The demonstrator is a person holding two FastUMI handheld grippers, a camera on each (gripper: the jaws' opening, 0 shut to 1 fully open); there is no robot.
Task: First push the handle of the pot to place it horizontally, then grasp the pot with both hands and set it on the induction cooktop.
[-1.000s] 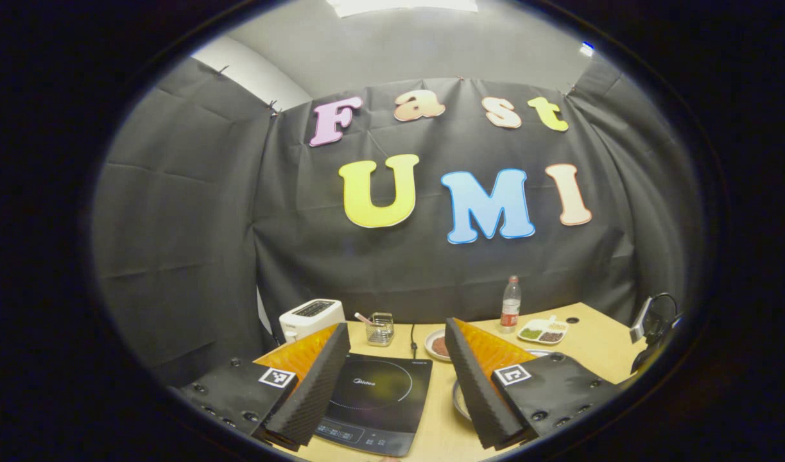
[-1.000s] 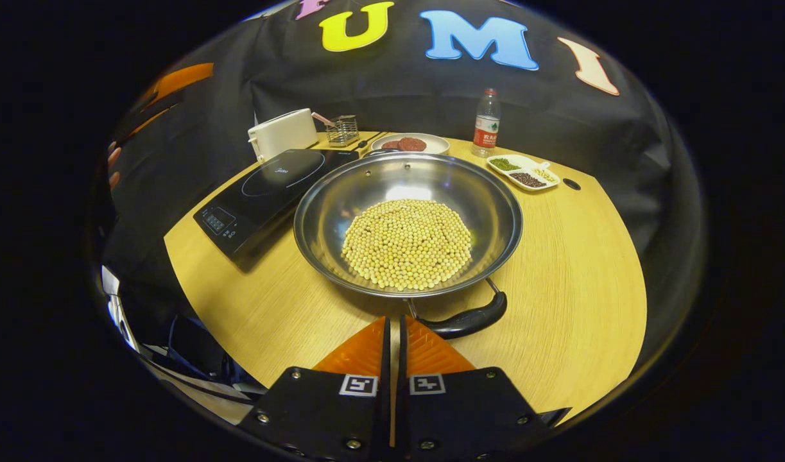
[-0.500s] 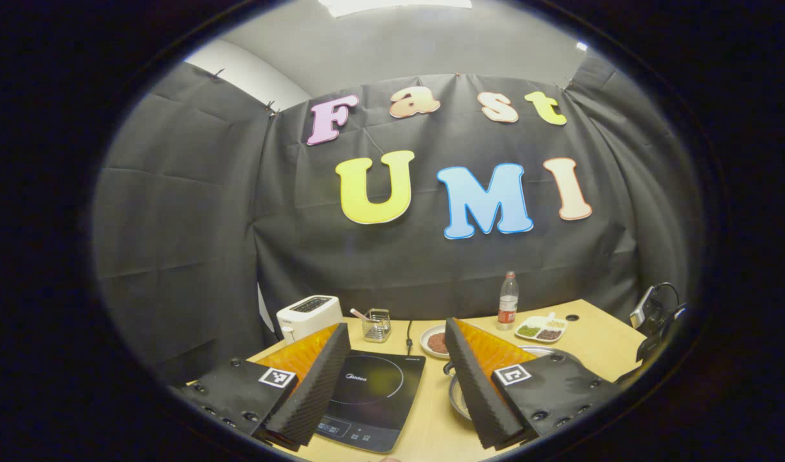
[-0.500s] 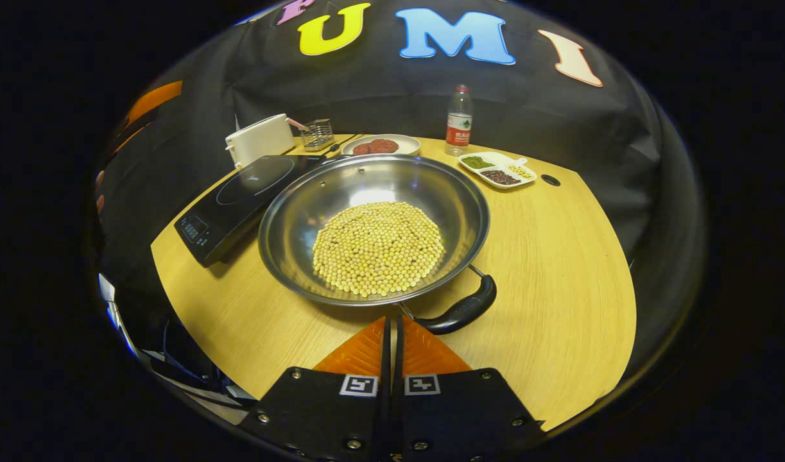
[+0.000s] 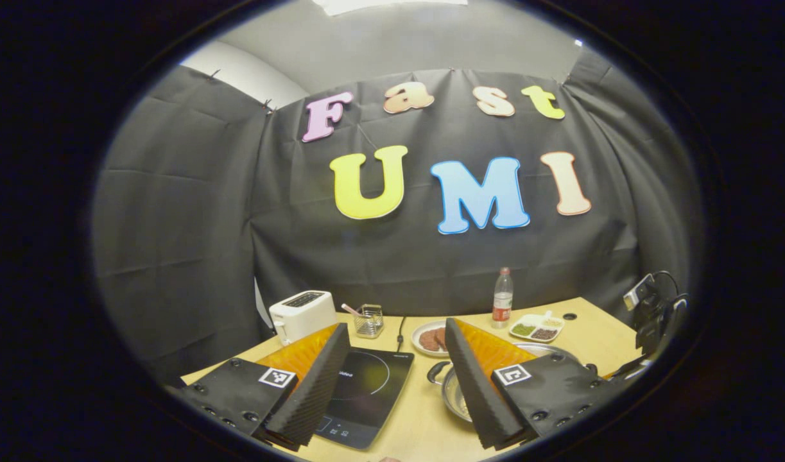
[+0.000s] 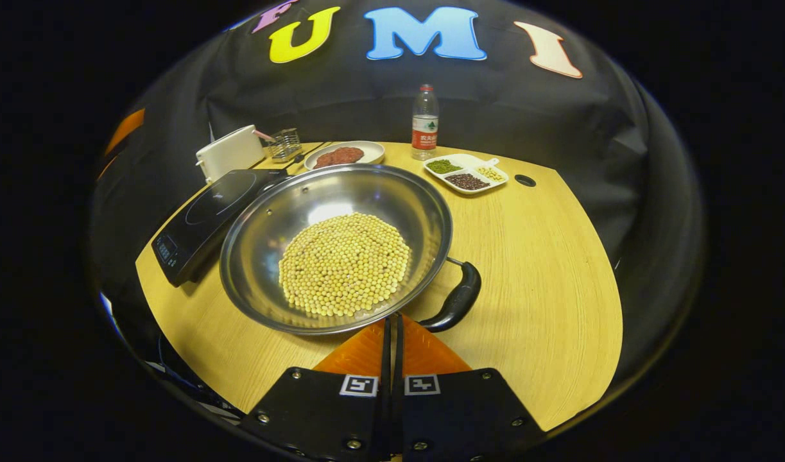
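The right hand-held gripper [image 6: 392, 324] is clenched, its 2 fingers pressed together with nothing between them, tips at the near rim of the steel pot [image 6: 336, 247] beside its black handle [image 6: 455, 303]. The pot, filled with soybeans [image 6: 345, 263], sits on the worktop [image 6: 533, 269] against the induction cooktop [image 6: 203, 215]. The left hand-held gripper [image 5: 397, 378] is released, raised above the cooktop.

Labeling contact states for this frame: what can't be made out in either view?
- Left gripper view: most of the pot sits behind the left gripper's right finger.
- Right gripper view: whether the right gripper's shut fingers touch the pot handle is unclear.
- Right gripper view: induction cooktop panel too small to read.
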